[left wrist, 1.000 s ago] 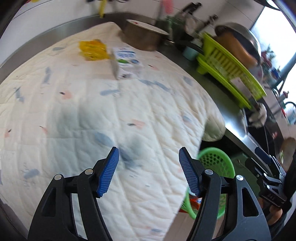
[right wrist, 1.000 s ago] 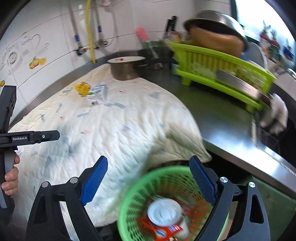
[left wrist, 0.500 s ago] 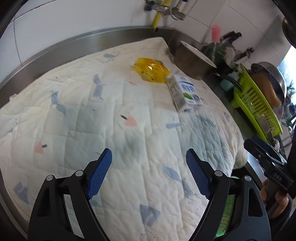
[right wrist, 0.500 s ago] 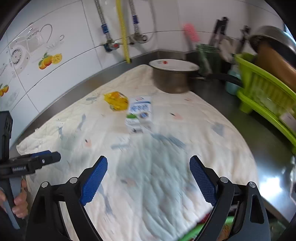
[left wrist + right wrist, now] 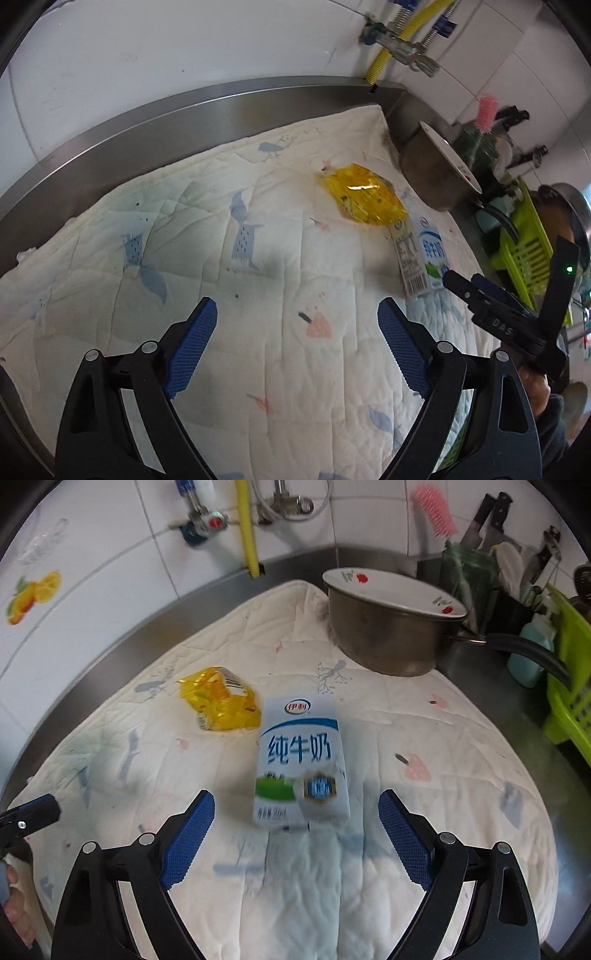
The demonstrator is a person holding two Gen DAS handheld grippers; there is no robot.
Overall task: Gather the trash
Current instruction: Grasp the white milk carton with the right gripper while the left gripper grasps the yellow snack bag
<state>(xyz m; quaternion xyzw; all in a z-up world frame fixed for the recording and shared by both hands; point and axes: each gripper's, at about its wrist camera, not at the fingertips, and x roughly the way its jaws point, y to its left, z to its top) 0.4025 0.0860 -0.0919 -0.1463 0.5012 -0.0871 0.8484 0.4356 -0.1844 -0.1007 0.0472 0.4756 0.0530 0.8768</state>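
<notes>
Both tongs hung over the quilted cloth [image 5: 424, 709] on the worktop, nothing between them. The left tongs [image 5: 297, 332] were opening; the right tongs [image 5: 297, 823] stood wide apart. In the right wrist view, the milk carton [image 5: 301, 760] lay flat mid-frame, just above the tongs, with the crumpled yellow wrapper [image 5: 218, 701] touching its upper left corner. A metal pot [image 5: 388, 631] sat upper right.
</notes>
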